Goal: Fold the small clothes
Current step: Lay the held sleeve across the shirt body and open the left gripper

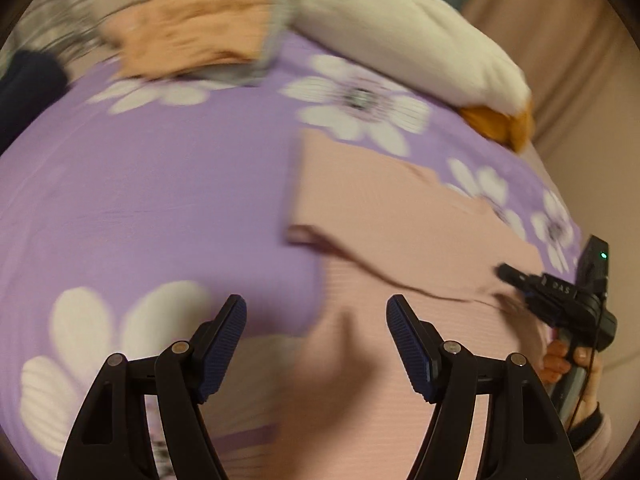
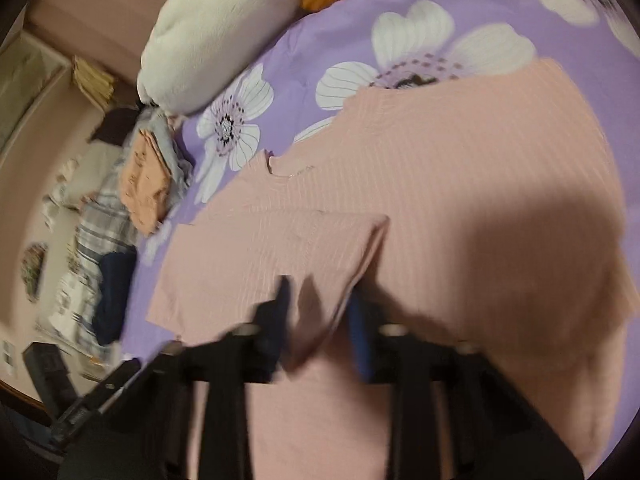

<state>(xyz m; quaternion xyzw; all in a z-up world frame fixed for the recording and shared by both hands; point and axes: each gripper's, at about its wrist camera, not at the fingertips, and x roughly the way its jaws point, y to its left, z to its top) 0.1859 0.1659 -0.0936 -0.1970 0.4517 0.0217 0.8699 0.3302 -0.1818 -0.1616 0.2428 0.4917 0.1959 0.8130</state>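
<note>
A pink shirt [image 2: 440, 208] lies on the purple flowered sheet [image 1: 160, 200]; the left gripper [image 1: 316, 344] gapes empty, and the right gripper [image 2: 320, 320] is parted around a fold.

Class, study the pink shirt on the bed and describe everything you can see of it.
The pink shirt is a pale, finely ribbed knit lying flat on the purple flowered sheet. Its neckline points toward the white pillow. One sleeve or side is folded over the body, leaving a doubled flap. The right gripper has its fingers around that flap's edge, though blur hides whether they pinch it. The left gripper hovers open above the hem end.
</note>
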